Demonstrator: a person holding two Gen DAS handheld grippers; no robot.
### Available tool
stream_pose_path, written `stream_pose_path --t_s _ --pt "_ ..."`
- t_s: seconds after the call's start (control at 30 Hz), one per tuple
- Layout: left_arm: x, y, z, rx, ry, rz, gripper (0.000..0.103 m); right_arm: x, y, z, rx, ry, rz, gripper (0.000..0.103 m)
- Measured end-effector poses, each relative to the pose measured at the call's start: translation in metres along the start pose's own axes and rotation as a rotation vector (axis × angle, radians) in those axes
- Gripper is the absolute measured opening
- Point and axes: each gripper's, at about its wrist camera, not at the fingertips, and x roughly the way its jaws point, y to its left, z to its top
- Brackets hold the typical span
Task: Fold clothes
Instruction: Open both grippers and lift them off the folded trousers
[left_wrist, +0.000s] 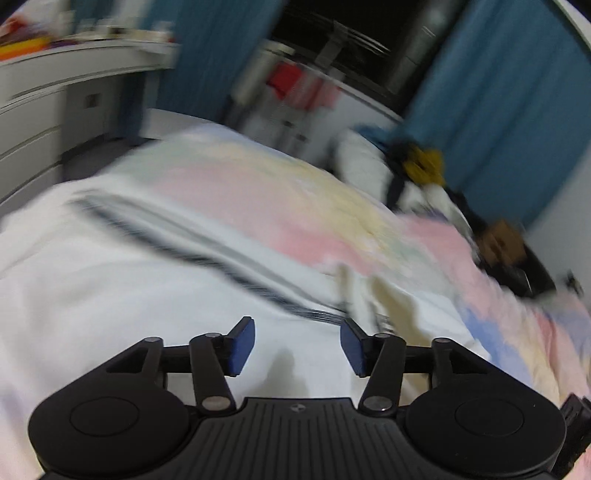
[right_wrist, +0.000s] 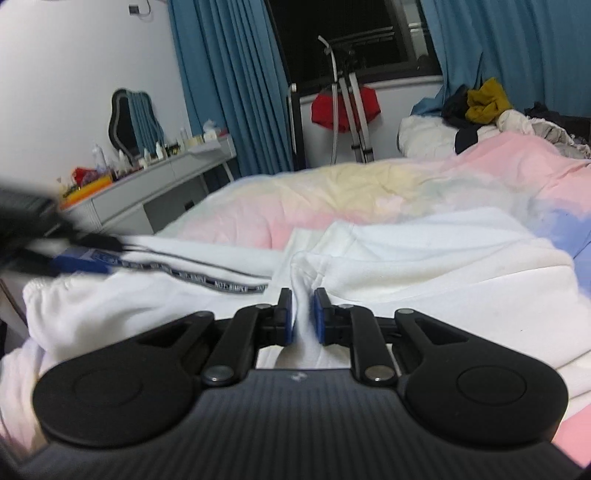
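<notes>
Left claw (left_wrist: 297, 345) is open with nothing between its blue pads, over the white garment (left_wrist: 110, 295) spread across the lower half of the frame on the bed (right_wrist: 406, 192). Right claw (right_wrist: 303, 314), bottom centre, pinches a fold of that white cloth.

Soft white cloth trousers (right_wrist: 406, 266)

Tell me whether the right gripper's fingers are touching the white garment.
Touching. The right wrist view shows the right gripper pinching a raised fold of the white garment between both blue fingers.
</notes>
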Motion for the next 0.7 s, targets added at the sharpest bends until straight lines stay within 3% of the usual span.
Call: stream_pose_path --t_s 0.07,0.23,0.53,0.63,0.7 --pt "-0.022 0.025 -0.005 -0.056 -0.025 0.039 0.062 0.000 -0.002 0.000 0.003 -0.009 -0.004 0.016" --pt "-0.048 0.060 -0.018 -0.182 -0.029 0.037 0.078 -0.003 -0.001 -0.002 0.011 0.010 -0.023 0.016" --pt "-0.043 0.100 -0.038 -0.339 0.031 0.092 0.086 -0.012 0.006 -0.007 0.015 0.025 -0.052 0.017" --pt "-0.039 0.115 -0.040 -0.427 0.025 0.071 0.086 -0.011 0.007 -0.008 0.005 0.024 -0.057 0.025" --pt "-0.036 0.126 -0.042 -0.485 0.019 0.060 0.086 -0.010 0.007 -0.008 0.002 0.021 -0.064 0.037"
